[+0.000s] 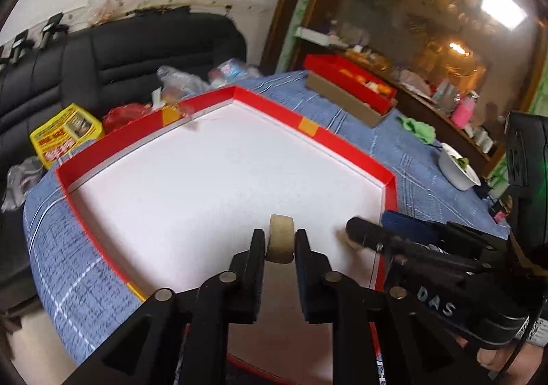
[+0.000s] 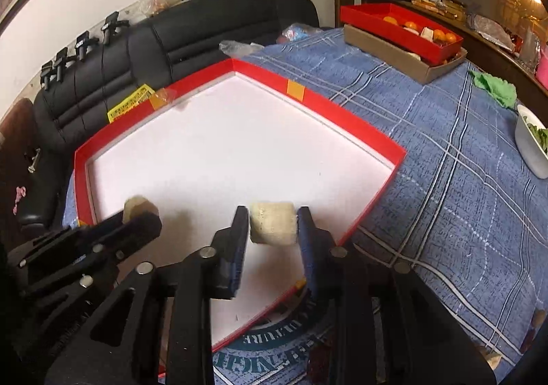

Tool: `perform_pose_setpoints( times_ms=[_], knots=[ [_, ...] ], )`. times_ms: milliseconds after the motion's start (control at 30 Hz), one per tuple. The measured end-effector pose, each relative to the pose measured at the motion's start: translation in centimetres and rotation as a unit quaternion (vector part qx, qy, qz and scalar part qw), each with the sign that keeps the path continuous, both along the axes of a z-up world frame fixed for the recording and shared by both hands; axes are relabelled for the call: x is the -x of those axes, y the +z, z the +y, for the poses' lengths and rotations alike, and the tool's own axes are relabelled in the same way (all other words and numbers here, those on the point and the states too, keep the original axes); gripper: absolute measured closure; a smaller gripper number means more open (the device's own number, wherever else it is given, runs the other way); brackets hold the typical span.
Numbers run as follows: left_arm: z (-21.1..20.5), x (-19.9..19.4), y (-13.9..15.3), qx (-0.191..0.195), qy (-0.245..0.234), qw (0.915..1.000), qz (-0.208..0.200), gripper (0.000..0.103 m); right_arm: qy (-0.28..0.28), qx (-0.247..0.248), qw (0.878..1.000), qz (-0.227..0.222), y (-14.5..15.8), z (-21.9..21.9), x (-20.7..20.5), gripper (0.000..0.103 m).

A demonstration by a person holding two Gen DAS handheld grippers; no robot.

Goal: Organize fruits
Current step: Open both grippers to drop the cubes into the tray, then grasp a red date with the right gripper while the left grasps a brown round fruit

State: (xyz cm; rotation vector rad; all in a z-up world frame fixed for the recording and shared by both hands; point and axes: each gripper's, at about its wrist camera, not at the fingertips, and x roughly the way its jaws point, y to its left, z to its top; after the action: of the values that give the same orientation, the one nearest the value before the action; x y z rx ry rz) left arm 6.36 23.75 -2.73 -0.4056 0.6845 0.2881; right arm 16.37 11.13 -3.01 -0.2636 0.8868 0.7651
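A big red box lid with a white floor (image 1: pixel 212 179) lies on the blue checked tablecloth; it also shows in the right wrist view (image 2: pixel 222 145). My left gripper (image 1: pixel 281 243) is shut on a pale cream chunk of fruit (image 1: pixel 281 237) just above the lid's near part. My right gripper (image 2: pixel 273 224) is shut on a second pale chunk (image 2: pixel 273 222) over the lid's near right side. In the left wrist view the right gripper (image 1: pixel 363 234) enters from the right. In the right wrist view the left gripper (image 2: pixel 140 213) shows at the left with its chunk (image 2: pixel 137 205).
A smaller red tray with oranges and other fruit (image 2: pixel 404 30) sits on a brown box at the far right of the table. A white bowl with greens (image 2: pixel 532 145) and a green cloth (image 2: pixel 496 87) lie to the right. A black sofa (image 2: pixel 137 52) stands behind.
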Motion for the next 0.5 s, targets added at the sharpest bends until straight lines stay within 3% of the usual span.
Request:
perform_pose_setpoints(
  times_ms=[33, 100, 133, 333, 500],
  knots=[
    [-0.1, 0.1, 0.0, -0.006, 0.000, 1.0000, -0.001, 0.065, 0.000, 0.003, 1.000, -0.003, 0.0, -0.1, 0.1, 0.051],
    [-0.2, 0.3, 0.1, -0.017, 0.007, 0.9998, 0.001, 0.045, 0.003, -0.002, 1.000, -0.006, 0.2, -0.6, 0.3, 0.050],
    [-0.2, 0.4, 0.2, -0.016, 0.005, 0.9999, -0.001, 0.040, 0.003, -0.005, 1.000, -0.007, 0.4, -0.9, 0.4, 0.049],
    [-1.2, 2.3, 1.6, -0.034, 0.009, 0.9992, -0.020, 0.039, -0.001, -0.021, 0.999, -0.035, 2.7, -4.7, 2.4, 0.048],
    [-5.0, 4.8, 2.9, -0.049, -0.028, 0.9976, -0.040, 0.039, -0.028, -0.036, 0.998, -0.046, 4.0, -11.1, 4.8, 0.047]
  ],
)
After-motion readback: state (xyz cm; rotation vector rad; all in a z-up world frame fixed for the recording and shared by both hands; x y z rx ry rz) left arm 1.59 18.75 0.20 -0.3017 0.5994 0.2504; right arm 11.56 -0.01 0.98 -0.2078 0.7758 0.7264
